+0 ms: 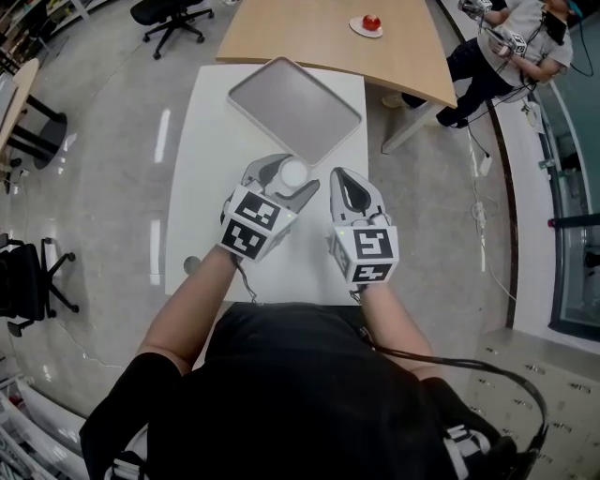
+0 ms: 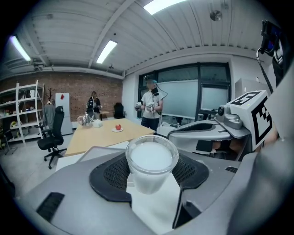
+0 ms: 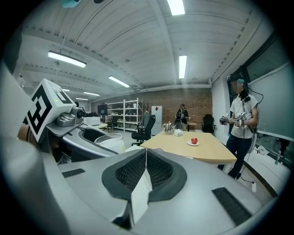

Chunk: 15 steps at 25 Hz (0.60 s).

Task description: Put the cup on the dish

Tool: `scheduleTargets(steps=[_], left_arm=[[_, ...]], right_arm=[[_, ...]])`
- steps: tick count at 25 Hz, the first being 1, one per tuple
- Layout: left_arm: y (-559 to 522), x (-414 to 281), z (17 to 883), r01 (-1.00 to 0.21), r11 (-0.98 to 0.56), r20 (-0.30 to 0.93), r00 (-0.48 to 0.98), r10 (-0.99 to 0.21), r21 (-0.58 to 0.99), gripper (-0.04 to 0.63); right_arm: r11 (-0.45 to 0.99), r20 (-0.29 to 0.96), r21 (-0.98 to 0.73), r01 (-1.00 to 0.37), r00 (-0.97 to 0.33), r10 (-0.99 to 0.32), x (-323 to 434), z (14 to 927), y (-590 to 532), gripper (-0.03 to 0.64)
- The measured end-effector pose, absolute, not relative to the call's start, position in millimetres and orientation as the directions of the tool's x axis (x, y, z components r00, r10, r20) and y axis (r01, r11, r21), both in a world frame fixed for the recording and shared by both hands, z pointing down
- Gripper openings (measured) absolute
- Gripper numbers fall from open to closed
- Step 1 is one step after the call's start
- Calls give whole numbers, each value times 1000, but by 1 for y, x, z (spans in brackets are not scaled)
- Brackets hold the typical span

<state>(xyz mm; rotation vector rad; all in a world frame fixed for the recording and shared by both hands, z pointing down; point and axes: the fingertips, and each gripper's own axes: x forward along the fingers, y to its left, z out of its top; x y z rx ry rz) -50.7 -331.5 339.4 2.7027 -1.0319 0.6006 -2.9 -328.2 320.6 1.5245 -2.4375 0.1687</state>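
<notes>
A clear plastic cup (image 1: 294,172) with a milky white inside sits between the pads of my left gripper (image 1: 292,180), which is shut on it just short of the near corner of the dish. The dish is a flat grey square tray (image 1: 295,108) on the far half of the white table (image 1: 211,169). In the left gripper view the cup (image 2: 151,163) stands upright in the grip of my left gripper (image 2: 152,178), with the tray's edge (image 2: 93,153) behind it. Beside it on the right, my right gripper (image 1: 348,190) is shut and empty, its pads meeting in its own view (image 3: 146,159).
Beyond the white table stands a wooden table (image 1: 309,28) with a red apple on a white plate (image 1: 367,23). A person (image 1: 511,47) with grippers stands at the far right. Office chairs (image 1: 173,19) and floor cables (image 1: 487,234) surround the area.
</notes>
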Motion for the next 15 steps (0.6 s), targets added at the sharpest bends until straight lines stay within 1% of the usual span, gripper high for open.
scheduleTargets(steps=[4, 8, 15], left_arm=[[-337, -52, 344, -666, -746, 446, 673, -590, 18, 273], [-346, -50, 351, -675, -737, 451, 671, -589, 42, 273], [-366, -39, 363, -696, -717, 466, 647, -603, 38, 273]], right_arm=[[435, 290, 36, -900, -408, -866, -4, 325, -335, 14], [446, 294, 36, -894, -417, -860, 0, 327, -344, 14], [467, 298, 9, -884, -444, -845, 12, 339, -368, 14]])
